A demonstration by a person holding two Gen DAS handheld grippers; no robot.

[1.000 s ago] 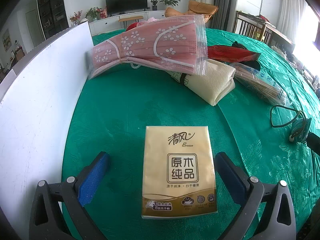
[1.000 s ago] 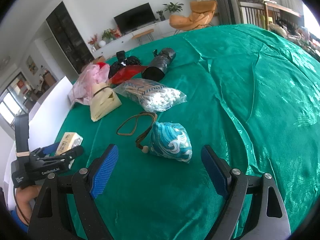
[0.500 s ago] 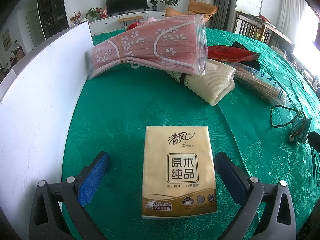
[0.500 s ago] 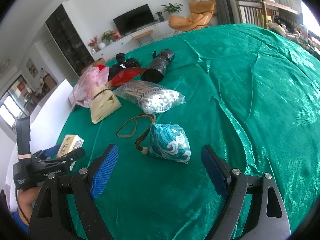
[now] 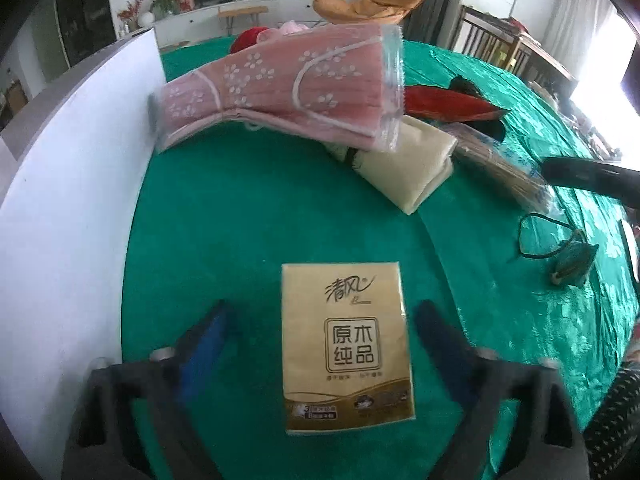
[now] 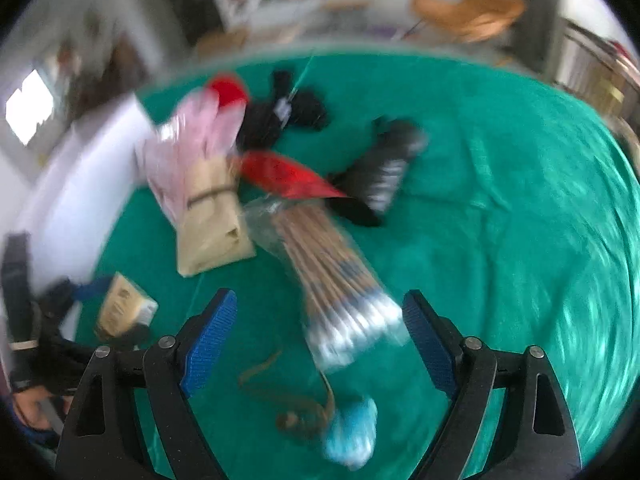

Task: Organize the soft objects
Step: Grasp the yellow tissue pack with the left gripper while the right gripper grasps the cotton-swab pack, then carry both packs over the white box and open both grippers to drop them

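one gold tissue pack (image 5: 346, 346) lies flat on the green tablecloth (image 5: 248, 216), between the two blue-padded fingers (image 5: 204, 342) of the left gripper (image 5: 320, 344); its jaws have just been closing, yet a gap shows on each side and neither pad touches the pack. beyond it lie one pink flowered pack in clear wrap (image 5: 280, 92), one cream folded bundle (image 5: 408, 166), one red pouch (image 5: 448, 104) and one bag of cotton swabs (image 6: 340, 276). one white board (image 5: 68, 184) stands along the left edge. the right gripper (image 6: 320, 344) hangs released over the cloth, its jaws wide, with the swab bag's white end between the pads, untouched. one small blue patterned pouch (image 6: 352, 432) with a brown cord (image 6: 280, 400) lies nearer that camera, blurred.
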